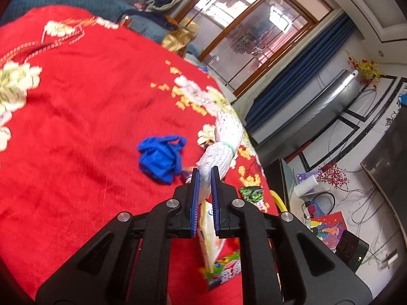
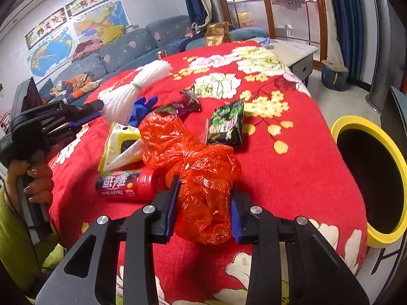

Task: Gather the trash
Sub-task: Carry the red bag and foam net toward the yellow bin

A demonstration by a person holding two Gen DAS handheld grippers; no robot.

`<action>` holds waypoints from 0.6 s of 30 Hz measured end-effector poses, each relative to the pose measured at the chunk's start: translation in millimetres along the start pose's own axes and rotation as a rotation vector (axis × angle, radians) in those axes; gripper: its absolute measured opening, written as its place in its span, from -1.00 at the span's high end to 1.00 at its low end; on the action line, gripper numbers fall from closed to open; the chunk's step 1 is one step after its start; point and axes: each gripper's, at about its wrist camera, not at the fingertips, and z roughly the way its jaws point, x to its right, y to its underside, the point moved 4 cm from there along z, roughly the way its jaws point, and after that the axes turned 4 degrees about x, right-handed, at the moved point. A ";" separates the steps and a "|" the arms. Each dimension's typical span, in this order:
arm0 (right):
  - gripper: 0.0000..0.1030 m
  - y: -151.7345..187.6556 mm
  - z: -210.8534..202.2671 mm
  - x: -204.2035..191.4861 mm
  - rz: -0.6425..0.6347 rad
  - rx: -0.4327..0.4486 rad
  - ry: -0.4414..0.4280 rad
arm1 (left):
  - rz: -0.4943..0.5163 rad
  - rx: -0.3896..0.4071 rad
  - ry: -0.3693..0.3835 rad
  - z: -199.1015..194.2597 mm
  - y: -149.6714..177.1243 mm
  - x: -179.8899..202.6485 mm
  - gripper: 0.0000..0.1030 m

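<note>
right wrist: dark-interior yellow bin (image 2: 356, 128)

Blanket (image 2: 292, 178): red plush cloth, soft nap, matt, printed flowers. Foam net (image 2: 132, 91): white, ribbed mesh, matt. Plastic bag (image 2: 203, 178): thin orange-red film, crinkled, glossy, translucent. Glove (image 1: 160, 160): blue, thin, smooth, dull sheen. Snack packet (image 2: 226, 124): dark green foil-like film, shiny. Bottle (image 2: 127, 184): red plastic, glossy label. Bin (image 2: 396, 157): yellow rim, smooth plastic. Right claw (image 2: 203, 203): black matt plastic, blue ribbed pads (image 2: 169, 206), bright metal rivets.
</note>
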 end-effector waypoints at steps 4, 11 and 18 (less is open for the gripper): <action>0.39 -7.0 -10.9 -0.6 -0.005 0.035 0.002 | 0.038 0.029 0.009 -8.8 -6.0 14.1 0.90; 0.39 -18.9 -24.5 1.9 0.001 0.081 0.012 | 0.090 0.049 0.029 -19.7 -8.5 33.1 0.90; 0.39 -26.7 -35.6 11.6 0.019 0.116 0.040 | 0.129 0.038 0.061 -21.4 -4.2 53.3 0.90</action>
